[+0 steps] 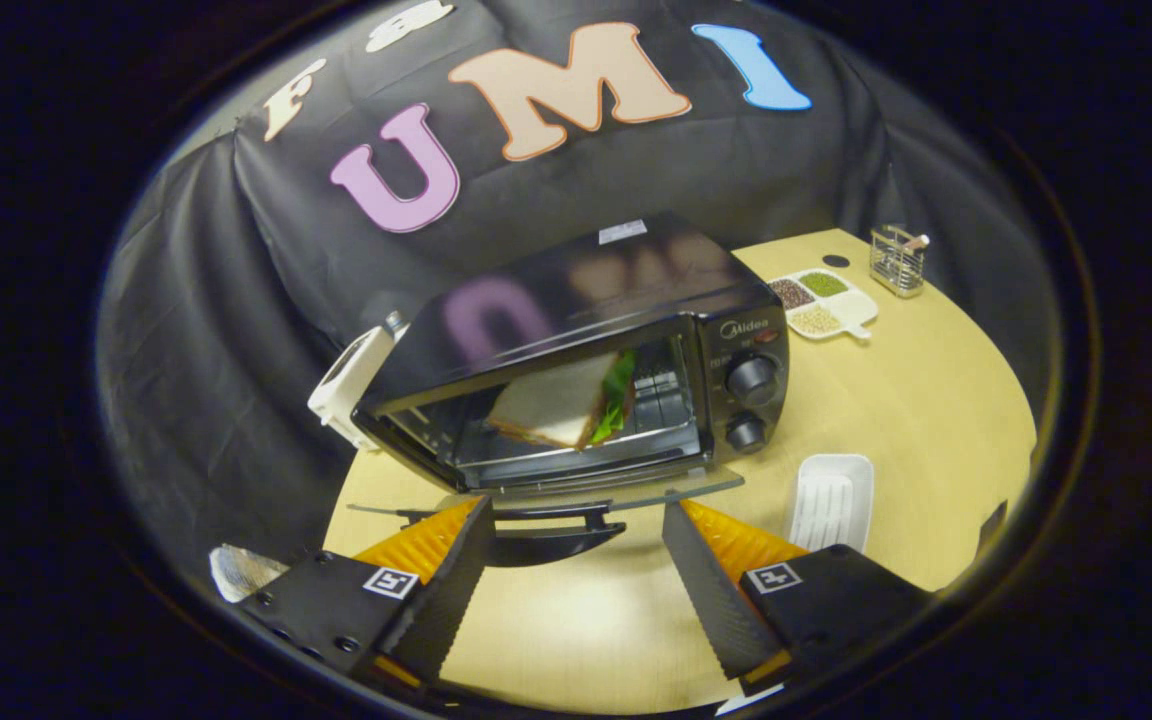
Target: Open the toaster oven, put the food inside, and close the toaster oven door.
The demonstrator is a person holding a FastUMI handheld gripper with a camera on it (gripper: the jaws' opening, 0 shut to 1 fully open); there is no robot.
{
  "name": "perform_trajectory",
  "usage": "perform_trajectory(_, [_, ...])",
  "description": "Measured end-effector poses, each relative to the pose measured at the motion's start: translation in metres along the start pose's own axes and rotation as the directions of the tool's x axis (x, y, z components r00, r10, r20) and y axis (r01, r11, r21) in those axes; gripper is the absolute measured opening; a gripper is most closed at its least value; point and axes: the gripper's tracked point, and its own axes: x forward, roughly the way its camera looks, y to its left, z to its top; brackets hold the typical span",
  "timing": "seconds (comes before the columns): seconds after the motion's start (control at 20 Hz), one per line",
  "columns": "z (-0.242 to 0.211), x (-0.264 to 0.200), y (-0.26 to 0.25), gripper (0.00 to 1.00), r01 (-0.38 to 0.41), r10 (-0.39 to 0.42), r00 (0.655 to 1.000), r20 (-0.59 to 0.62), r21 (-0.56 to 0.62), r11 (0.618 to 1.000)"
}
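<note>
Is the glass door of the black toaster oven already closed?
No, the glass door hangs open from the black toaster oven, with the sandwich inside, ahead of the open gripper.

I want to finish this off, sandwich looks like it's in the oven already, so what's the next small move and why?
Probably bring the tool down under the door handle and lift the glass door shut. The sandwich already sits inside the toaster oven, the door hangs open just ahead of the fingers, and the tool is open with nothing held.
</note>
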Motion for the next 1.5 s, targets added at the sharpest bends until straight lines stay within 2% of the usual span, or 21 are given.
perform_trajectory(0.4, [0.034,0.015,0.008,1.00,0.000,-0.002,0.996,0.089,0.025,1.000])
perform_trajectory(1.3, [0.069,0.041,0.011,1.00,-0.014,0.001,0.986,0.165,0.076,0.997])
perform_trajectory(1.4, [0.072,0.039,0.012,1.00,-0.015,0.004,0.985,0.175,0.062,0.998])
perform_trajectory(1.5, [0.077,0.031,0.014,0.99,-0.004,0.007,0.981,0.193,-0.015,1.000])
